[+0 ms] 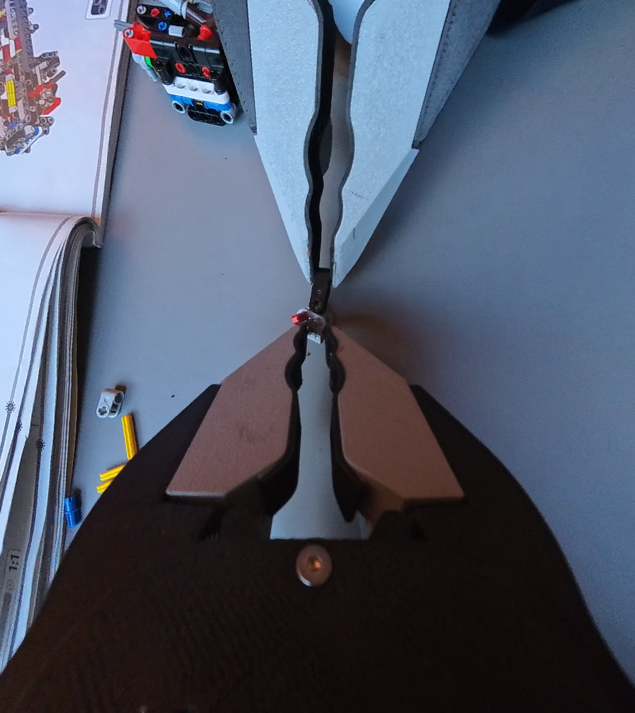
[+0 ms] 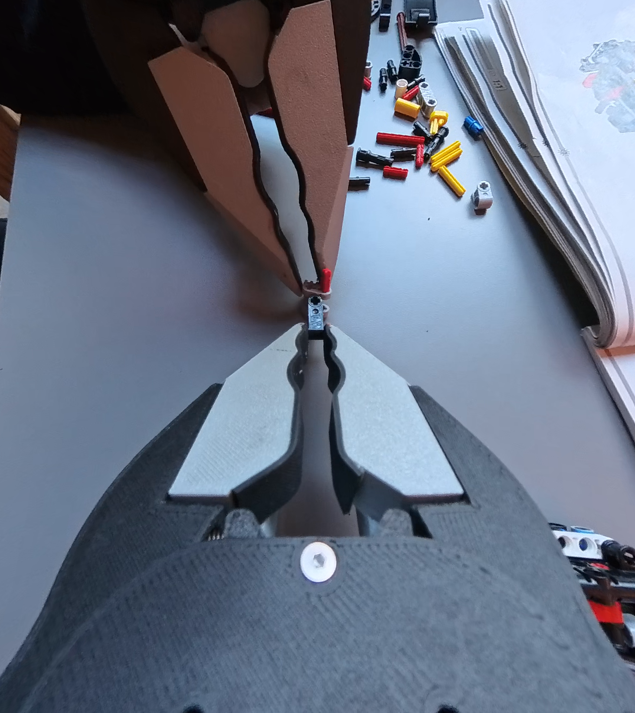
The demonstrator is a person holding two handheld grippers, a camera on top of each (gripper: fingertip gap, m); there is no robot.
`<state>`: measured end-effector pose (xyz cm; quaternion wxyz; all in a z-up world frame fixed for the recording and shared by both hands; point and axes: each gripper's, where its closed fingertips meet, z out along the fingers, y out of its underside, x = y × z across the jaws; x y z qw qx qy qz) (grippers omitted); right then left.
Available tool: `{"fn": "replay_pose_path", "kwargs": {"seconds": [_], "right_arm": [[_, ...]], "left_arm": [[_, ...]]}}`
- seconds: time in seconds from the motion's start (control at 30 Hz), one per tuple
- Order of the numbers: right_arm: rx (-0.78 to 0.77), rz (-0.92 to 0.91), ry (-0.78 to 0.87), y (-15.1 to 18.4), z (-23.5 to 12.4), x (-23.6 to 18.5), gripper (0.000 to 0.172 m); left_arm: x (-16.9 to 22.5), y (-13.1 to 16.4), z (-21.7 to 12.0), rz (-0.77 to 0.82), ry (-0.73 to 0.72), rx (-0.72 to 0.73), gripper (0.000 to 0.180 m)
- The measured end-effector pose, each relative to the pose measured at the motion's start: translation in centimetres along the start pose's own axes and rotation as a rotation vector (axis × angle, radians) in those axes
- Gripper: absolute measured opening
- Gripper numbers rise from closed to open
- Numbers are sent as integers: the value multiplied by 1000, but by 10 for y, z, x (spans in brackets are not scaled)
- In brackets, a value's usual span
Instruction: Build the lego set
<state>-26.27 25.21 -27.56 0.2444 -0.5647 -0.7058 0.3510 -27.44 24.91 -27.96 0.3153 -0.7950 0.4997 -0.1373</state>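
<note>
Grey tabletop [image 2: 154,270] is bearing an open white instruction booklet [image 2: 597,193] and scattered red, yellow and black plastic pins [image 2: 423,150]. Right gripper [image 2: 316,331] is clenching a short black holed plastic beam [image 2: 315,313]; left gripper [image 1: 314,335] is clenching a small pale connector carrying a red pin [image 1: 314,319], the two parts touching above mid-table.

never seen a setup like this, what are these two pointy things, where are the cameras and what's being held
These are two hand-held pinching tools, each carrying a camera that looks along its own two fingers. In the left wrist view, the brown-fingered left tool pinches a small pale plastic connector with a red pin. In the right wrist view, the grey-fingered right tool grips a short black plastic beam with holes. The tips meet above a grey table. Nearby lie loose red, yellow and black plastic pins, an open instruction booklet and a partly built model.
</note>
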Motion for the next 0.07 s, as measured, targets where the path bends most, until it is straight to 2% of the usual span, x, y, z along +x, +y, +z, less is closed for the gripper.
{"fn": "replay_pose_path", "kwargs": {"seconds": [0.07], "right_arm": [[-3,3,0,0,0,0,5]], "left_arm": [[0,0,0,5,-6,-2,7]]}}
